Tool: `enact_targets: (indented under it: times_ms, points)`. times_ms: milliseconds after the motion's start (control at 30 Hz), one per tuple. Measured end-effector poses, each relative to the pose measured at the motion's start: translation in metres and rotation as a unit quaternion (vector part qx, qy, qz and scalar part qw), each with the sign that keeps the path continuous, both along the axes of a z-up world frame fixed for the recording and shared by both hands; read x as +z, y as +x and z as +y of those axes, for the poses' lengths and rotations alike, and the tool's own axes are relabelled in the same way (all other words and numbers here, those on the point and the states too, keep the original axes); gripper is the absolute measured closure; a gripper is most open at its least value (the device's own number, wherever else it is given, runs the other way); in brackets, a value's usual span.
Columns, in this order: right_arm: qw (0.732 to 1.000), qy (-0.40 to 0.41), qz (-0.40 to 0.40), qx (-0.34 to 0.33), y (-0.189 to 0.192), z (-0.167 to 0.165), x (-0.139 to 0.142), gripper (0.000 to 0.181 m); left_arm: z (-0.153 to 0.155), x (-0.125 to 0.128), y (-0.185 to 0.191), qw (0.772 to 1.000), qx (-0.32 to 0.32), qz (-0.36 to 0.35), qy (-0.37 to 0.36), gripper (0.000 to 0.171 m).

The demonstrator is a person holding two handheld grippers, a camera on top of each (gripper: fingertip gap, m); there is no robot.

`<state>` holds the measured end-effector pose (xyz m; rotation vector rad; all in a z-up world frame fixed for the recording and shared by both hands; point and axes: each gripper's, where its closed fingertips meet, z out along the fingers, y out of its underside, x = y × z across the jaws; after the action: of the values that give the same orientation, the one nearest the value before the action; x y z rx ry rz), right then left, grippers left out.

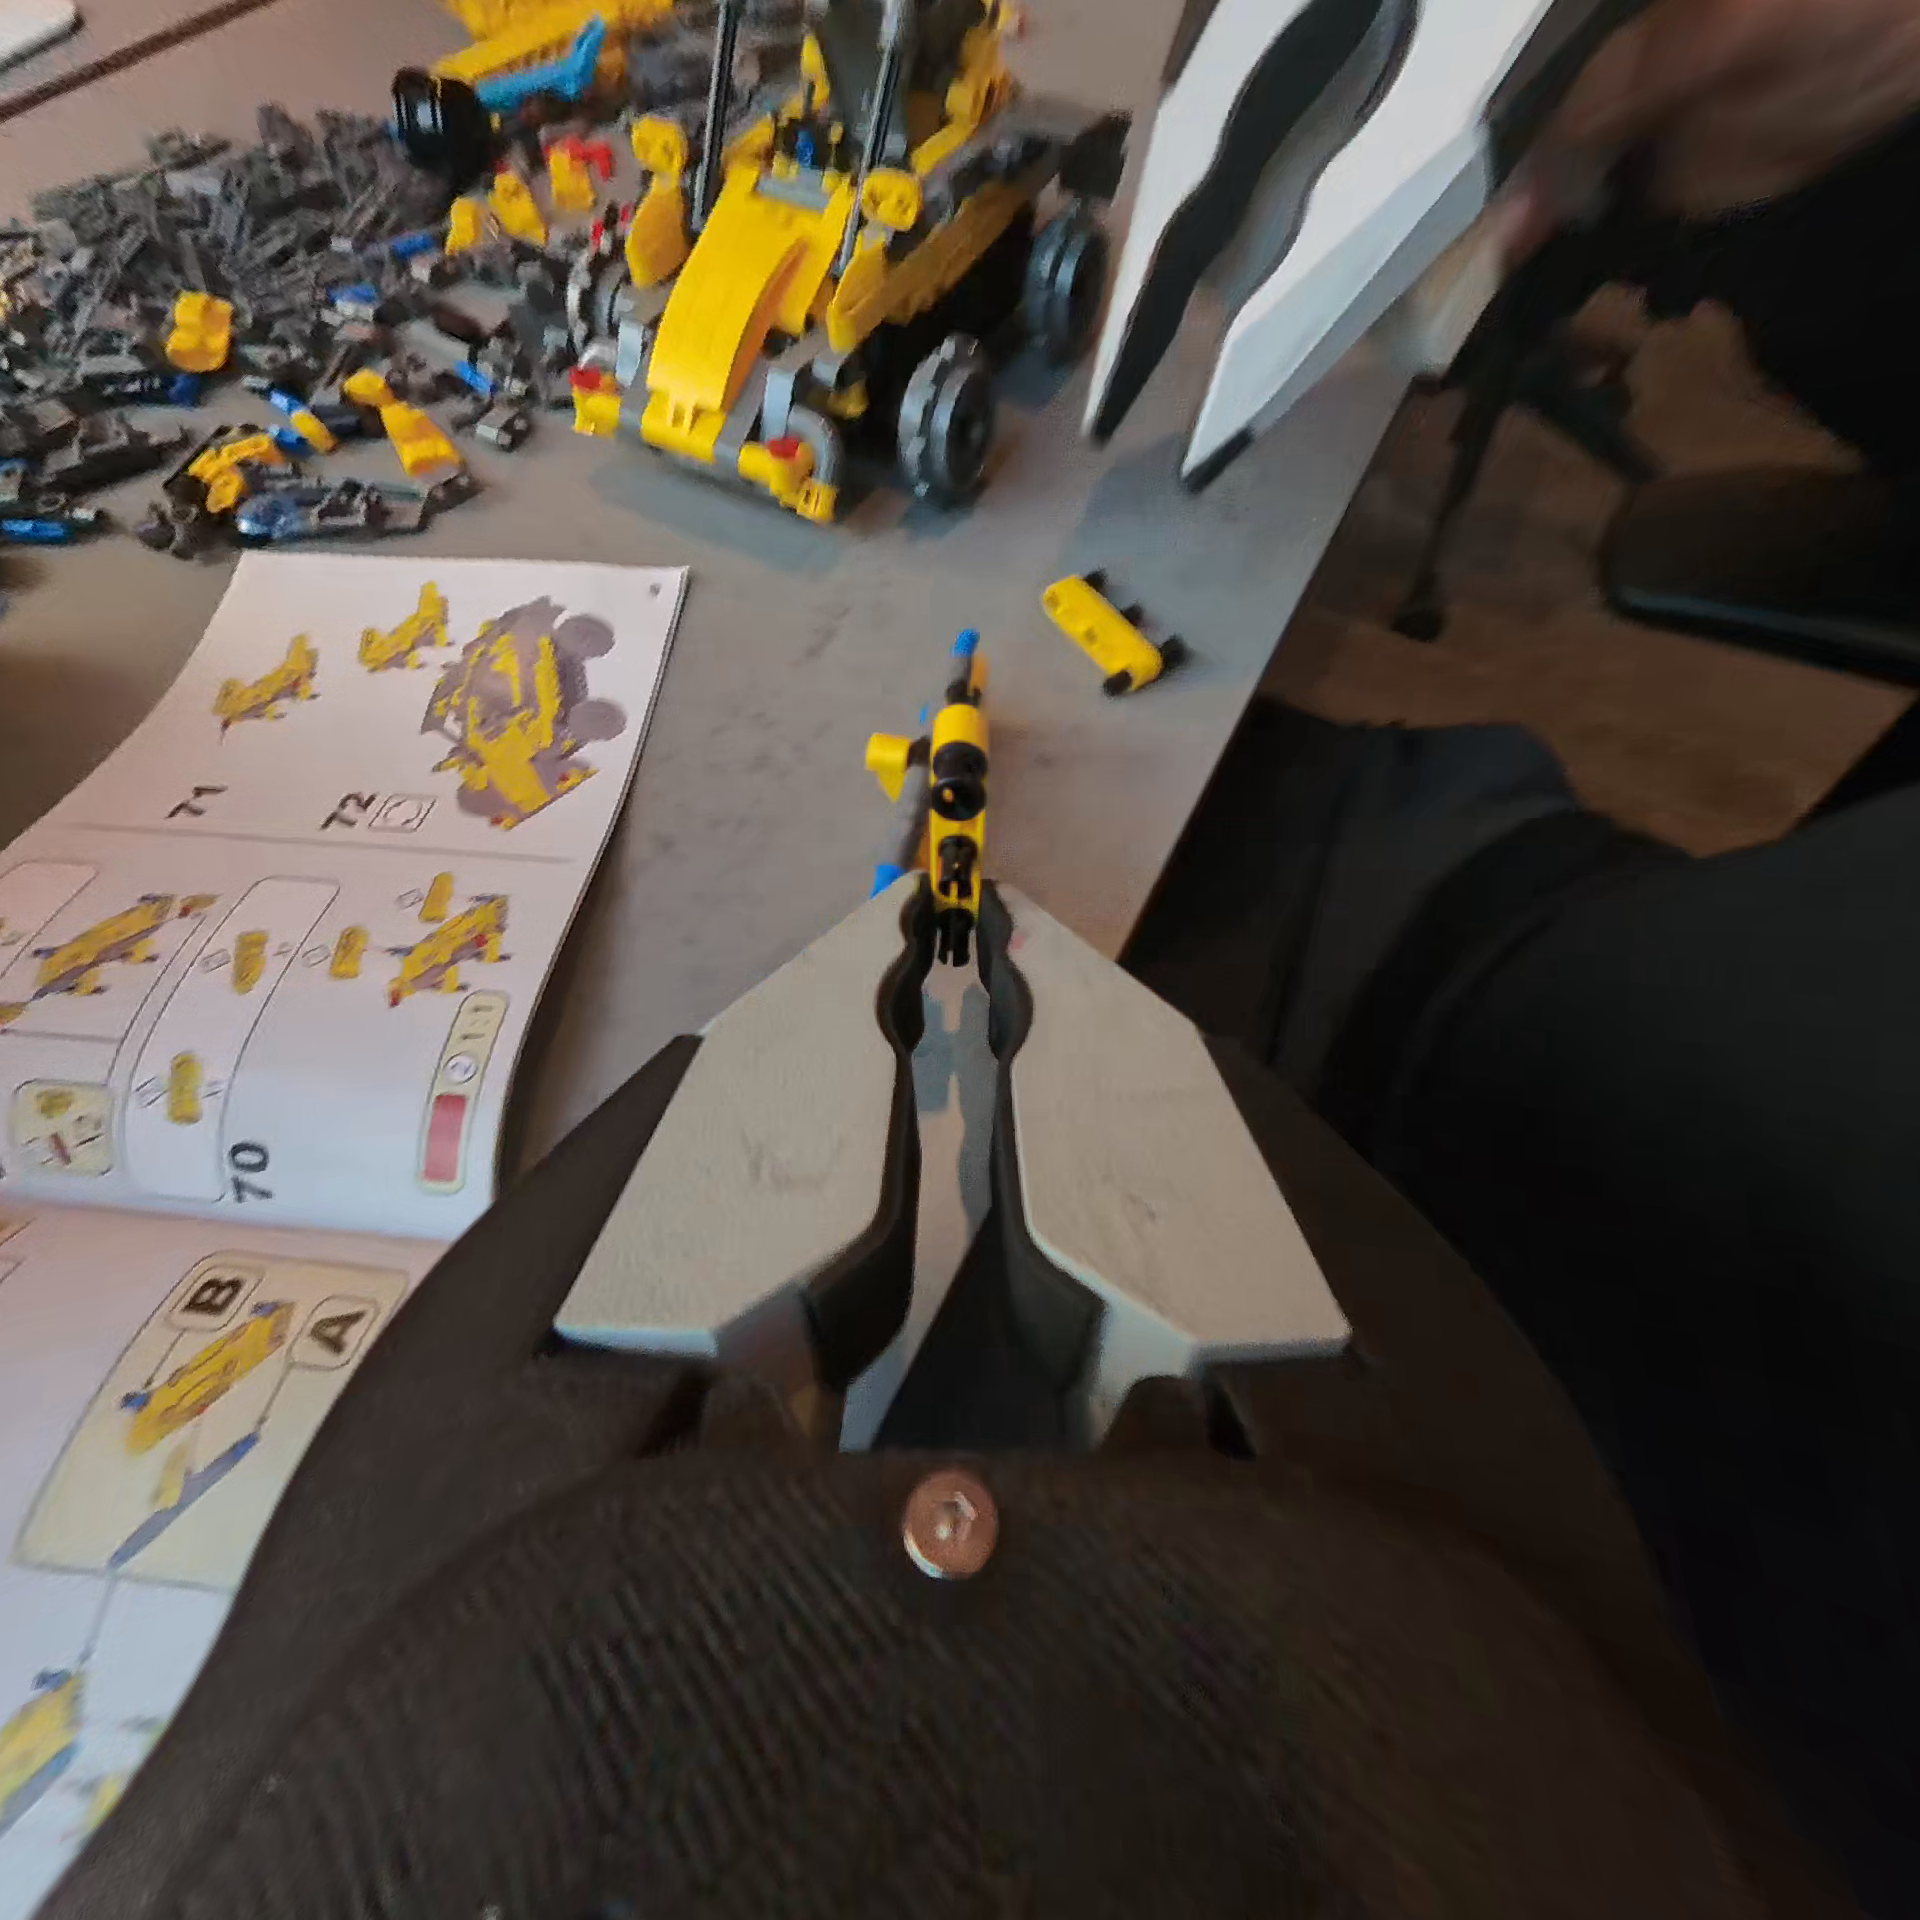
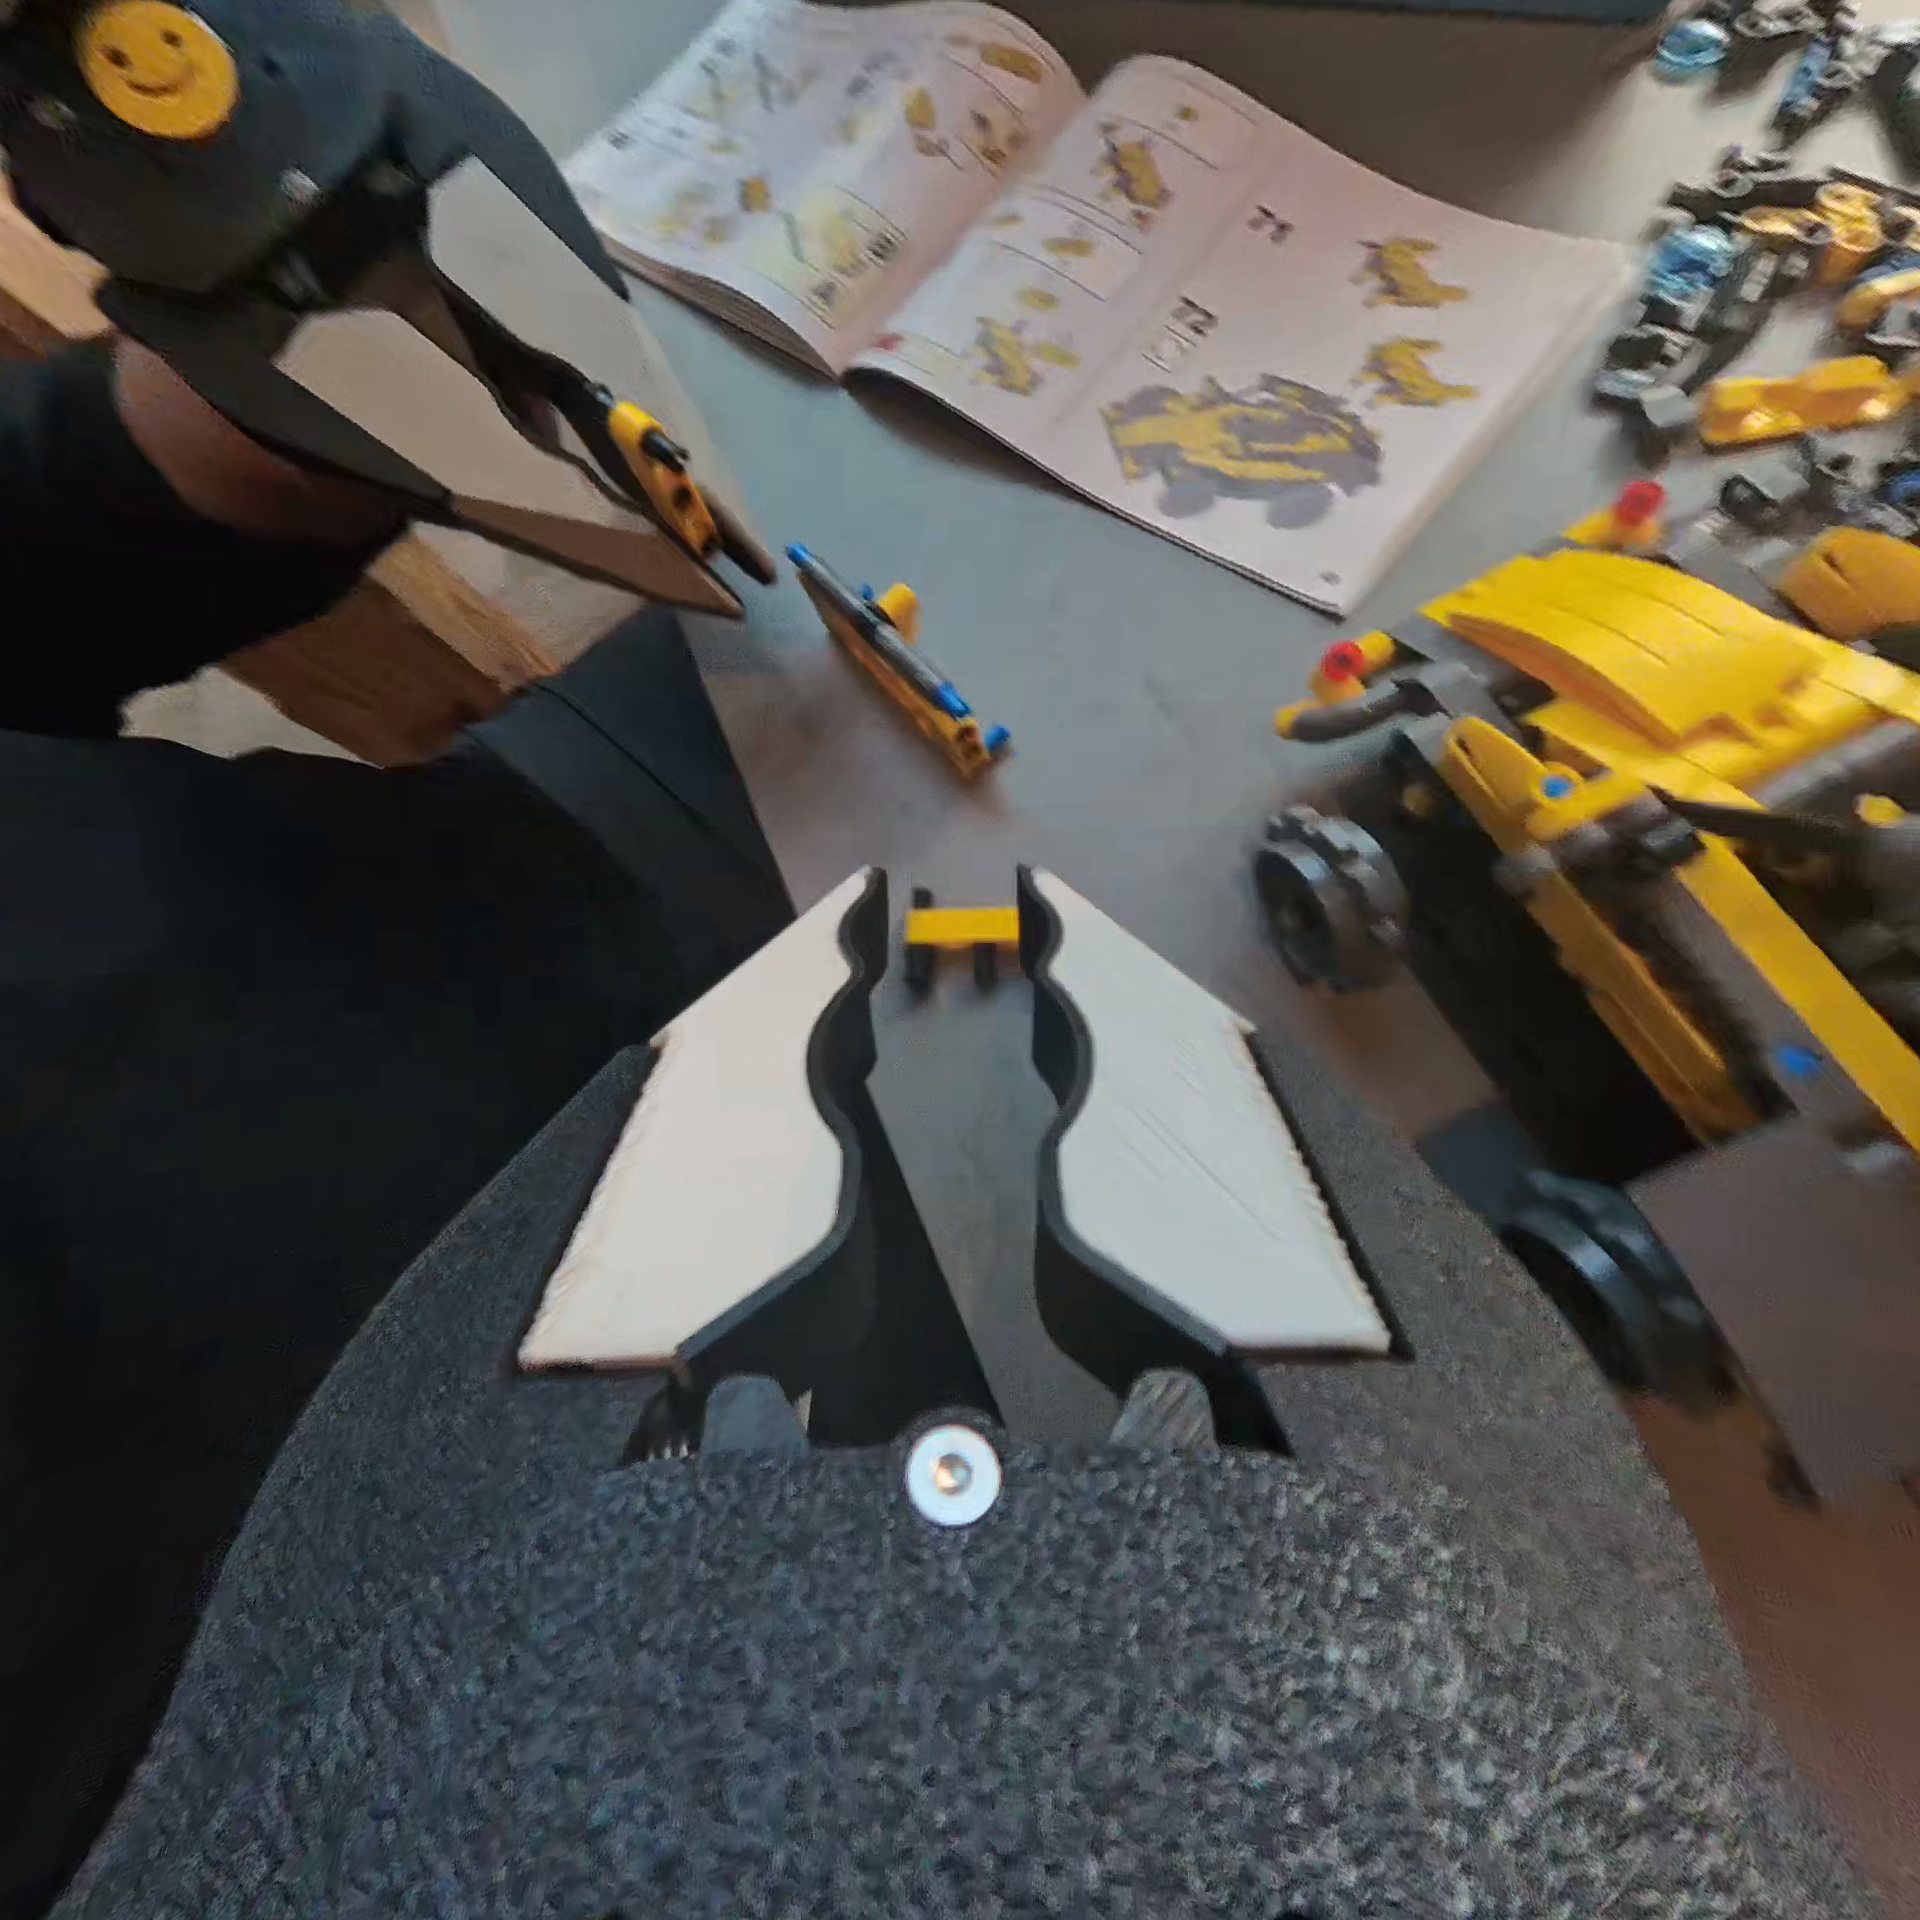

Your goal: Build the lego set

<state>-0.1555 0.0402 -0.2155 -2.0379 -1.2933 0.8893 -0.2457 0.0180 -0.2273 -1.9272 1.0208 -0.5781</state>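
The left gripper is nearest the lens in the left wrist view: its jaws are clamped on a short yellow beam with black pins, pinched at the near end so the rest projects forward, free of the fingers. The beam is held above the grey table, near its edge.

Directly beyond the beam, a longer yellow-and-blue assembly lies flat on the table. In the left wrist view the beam overlaps it, so contact between them cannot be determined.

The right gripper has its jaws apart, straddling a small yellow connector with black pins. The connector rests on the table, right of the beam. The right finger appears to touch it; the left stands clear.

Left of the beam lies an open manual. Beyond it stands a yellow vehicle, cut off at the frame top, beside a heap of loose parts too blurred to identify individually.
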Motion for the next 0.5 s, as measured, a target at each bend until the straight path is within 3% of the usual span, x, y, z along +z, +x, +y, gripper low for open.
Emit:
enact_targets:
  times_ms: [133, 267, 333, 467, 500]
  points:
    - [0.999, 0.024, -0.044, -0.018, 0.019, 0.002, -0.012, 0.137, 0.004, -0.018, -0.008, 0.997, -0.023, 0.068, -0.007, 0.168]
    - [0.996, 0.041, -0.061, -0.041, 0.011, 0.005, -0.028, 0.123, -0.001, -0.016, -0.012, 0.992, -0.075, 0.1, -0.004, 0.168]
    - [0.996, 0.032, -0.073, -0.041, 0.006, 0.004, -0.038, 0.114, -0.005, -0.027, -0.019, 0.987, -0.094, 0.131, -0.023, 0.168]
    - [0.996, 0.044, -0.07, -0.028, -0.007, 0.004, -0.043, 0.12, -0.003, -0.03, -0.03, 0.987, -0.081, 0.131, -0.049, 0.168]
    - [0.996, 0.05, -0.07, -0.024, -0.009, 0.004, -0.044, 0.131, -0.003, -0.031, -0.033, 0.987, -0.078, 0.128, -0.064, 0.168]
